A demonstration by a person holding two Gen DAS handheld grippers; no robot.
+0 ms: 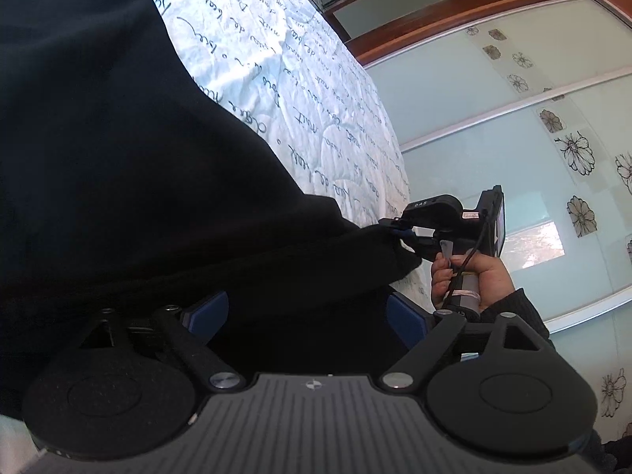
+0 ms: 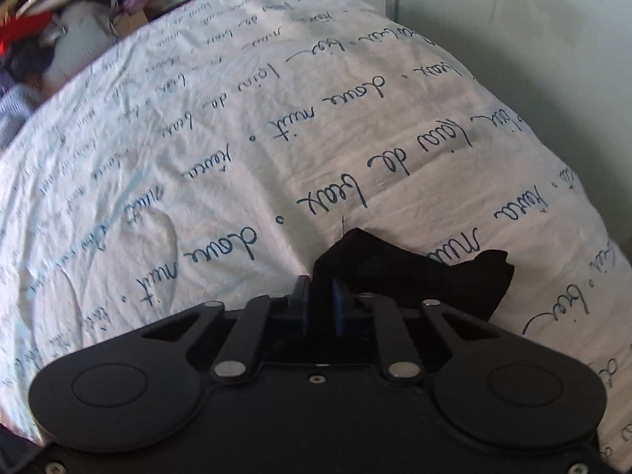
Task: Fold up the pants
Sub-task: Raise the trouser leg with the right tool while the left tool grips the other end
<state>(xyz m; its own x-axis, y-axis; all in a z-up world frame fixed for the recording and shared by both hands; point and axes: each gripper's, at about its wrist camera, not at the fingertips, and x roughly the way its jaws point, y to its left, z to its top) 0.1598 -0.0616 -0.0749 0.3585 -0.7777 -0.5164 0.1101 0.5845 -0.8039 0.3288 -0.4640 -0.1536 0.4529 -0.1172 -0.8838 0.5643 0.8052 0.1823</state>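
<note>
The right gripper pinched the black pants' corner, while the left gripper stood wide open, empty, straddling their near edge.

Black pants spread across a bed's white quilt, one bunched corner pinched and lifted off it.
</note>
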